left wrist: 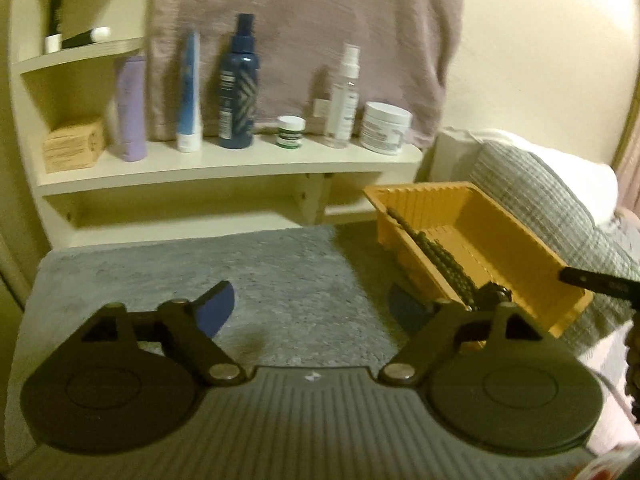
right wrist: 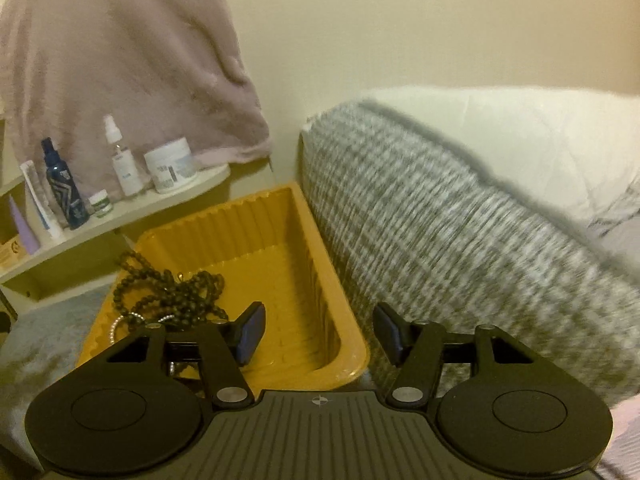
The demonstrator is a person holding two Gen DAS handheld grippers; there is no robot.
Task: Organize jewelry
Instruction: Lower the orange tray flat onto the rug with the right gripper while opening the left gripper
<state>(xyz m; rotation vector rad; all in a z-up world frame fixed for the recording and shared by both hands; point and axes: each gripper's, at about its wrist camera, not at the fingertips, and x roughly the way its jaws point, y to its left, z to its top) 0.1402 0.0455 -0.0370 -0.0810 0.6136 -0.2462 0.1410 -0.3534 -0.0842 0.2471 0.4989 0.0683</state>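
Bead necklace [left wrist: 452,268] part-hidden behind tray wall [left wrist: 420,264].

Beyond the right tongs [right wrist: 319,333], the yellow tray [right wrist: 256,216] looks like smooth, ribbed plastic with a dull sheen, holding dark, faintly glossy beads [right wrist: 176,292]. Under the left tongs [left wrist: 316,308] lies a grey, fuzzy cloth mat [left wrist: 240,268]; right of the tray, a coarse woven pillow [right wrist: 460,248].

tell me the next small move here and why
Probably nudge the loop of dark beads that hangs over the yellow tray's rim back inside with the right hand-held gripper. Its jaws are open and empty above the tray, and the rest of the strand already lies inside.
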